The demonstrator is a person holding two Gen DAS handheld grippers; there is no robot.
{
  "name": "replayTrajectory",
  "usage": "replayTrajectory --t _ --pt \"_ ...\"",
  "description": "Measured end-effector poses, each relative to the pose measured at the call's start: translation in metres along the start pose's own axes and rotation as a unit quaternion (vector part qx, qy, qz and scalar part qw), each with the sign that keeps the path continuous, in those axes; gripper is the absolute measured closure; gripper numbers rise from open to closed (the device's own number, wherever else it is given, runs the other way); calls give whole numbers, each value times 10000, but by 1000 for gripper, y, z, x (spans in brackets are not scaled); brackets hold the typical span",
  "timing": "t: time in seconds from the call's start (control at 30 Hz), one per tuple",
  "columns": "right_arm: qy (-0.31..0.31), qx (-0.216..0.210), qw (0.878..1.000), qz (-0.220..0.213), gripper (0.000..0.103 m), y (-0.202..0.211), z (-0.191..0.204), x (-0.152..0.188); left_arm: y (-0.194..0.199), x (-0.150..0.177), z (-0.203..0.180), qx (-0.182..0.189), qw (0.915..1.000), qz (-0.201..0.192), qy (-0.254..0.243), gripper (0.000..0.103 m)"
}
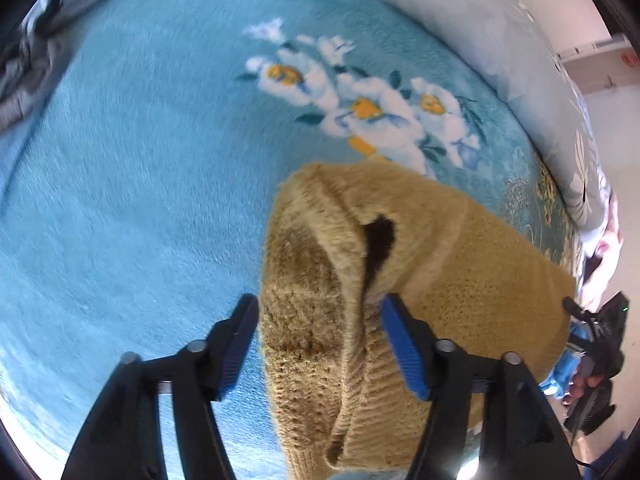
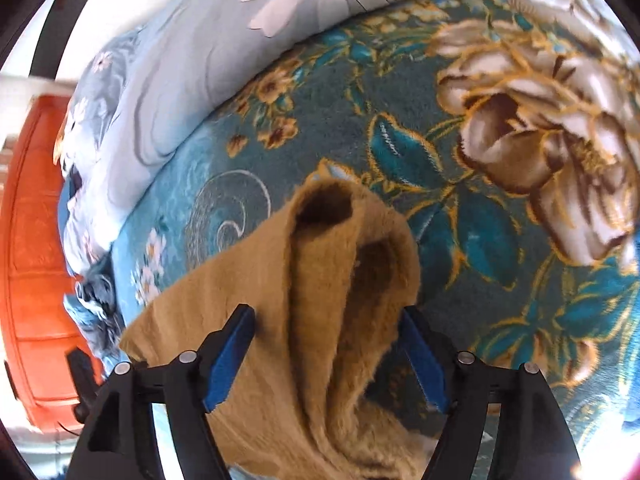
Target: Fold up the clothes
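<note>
A mustard-brown fuzzy knit sweater [image 1: 420,248] hangs between both grippers above a teal floral blanket [image 1: 140,160]. In the left wrist view a bunched, ribbed part of it fills the gap between the blue-padded fingers of my left gripper [image 1: 320,312], which is shut on it. In the right wrist view my right gripper [image 2: 328,320] is shut on another folded part of the sweater [image 2: 320,280], which drapes down to the left. The blanket [image 2: 460,220] lies below.
A pale blue flowered quilt [image 2: 180,60] is piled along the blanket's far edge, also in the left wrist view [image 1: 500,32]. Grey clothing [image 1: 36,40] lies at the upper left. An orange cabinet [image 2: 36,260] stands beyond the bed.
</note>
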State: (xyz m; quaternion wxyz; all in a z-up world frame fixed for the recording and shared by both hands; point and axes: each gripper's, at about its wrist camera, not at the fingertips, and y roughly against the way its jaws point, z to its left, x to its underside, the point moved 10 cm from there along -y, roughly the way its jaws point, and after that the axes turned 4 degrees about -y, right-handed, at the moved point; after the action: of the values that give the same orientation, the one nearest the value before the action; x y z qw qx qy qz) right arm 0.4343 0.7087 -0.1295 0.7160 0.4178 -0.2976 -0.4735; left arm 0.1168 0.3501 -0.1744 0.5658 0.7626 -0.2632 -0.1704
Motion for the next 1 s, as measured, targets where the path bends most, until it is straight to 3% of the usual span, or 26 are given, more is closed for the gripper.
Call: replayTrajectory --t 0.27,0.33,0.37,0.43,0.53,0.63,0.7,0.77,0.83,1.0 --pt "-336 -120 9994 54 25 -11 -2 -7 -11 -5 11 356 9966 221 714 36" --pt "-377 -139 9992 40 31 -12 -2 -7 -11 -10 13 527 9854 54 1616 36" --pt "-395 -148 9991 32 34 -12 -2 -8 -11 -11 14 562 9835 47 1722 36" --pt "-378 -120 9992 19 48 -11 -1 -9 -8 -15 10 566 9838 -40 1698 37" --pt "-251 -96 9996 -8 59 -8 6 -11 -3 -21 -2 667 9852 -183 1571 38" --pt "-83 -124 9999 -57 72 -3 17 -14 0 -25 -11 664 9859 -228 1519 54" --pt "6 -156 9998 -88 74 1 24 -16 2 -27 -14 638 9847 -308 1591 72" --pt "58 -165 9998 -115 75 4 29 -17 5 -29 -17 668 9824 -434 1687 80" --pt "123 -188 9996 -151 78 8 35 -19 17 -34 -28 804 9807 -666 1653 82" --pt "526 -426 9963 -521 84 40 62 -24 69 -62 -60 1106 9807 -1338 902 83"
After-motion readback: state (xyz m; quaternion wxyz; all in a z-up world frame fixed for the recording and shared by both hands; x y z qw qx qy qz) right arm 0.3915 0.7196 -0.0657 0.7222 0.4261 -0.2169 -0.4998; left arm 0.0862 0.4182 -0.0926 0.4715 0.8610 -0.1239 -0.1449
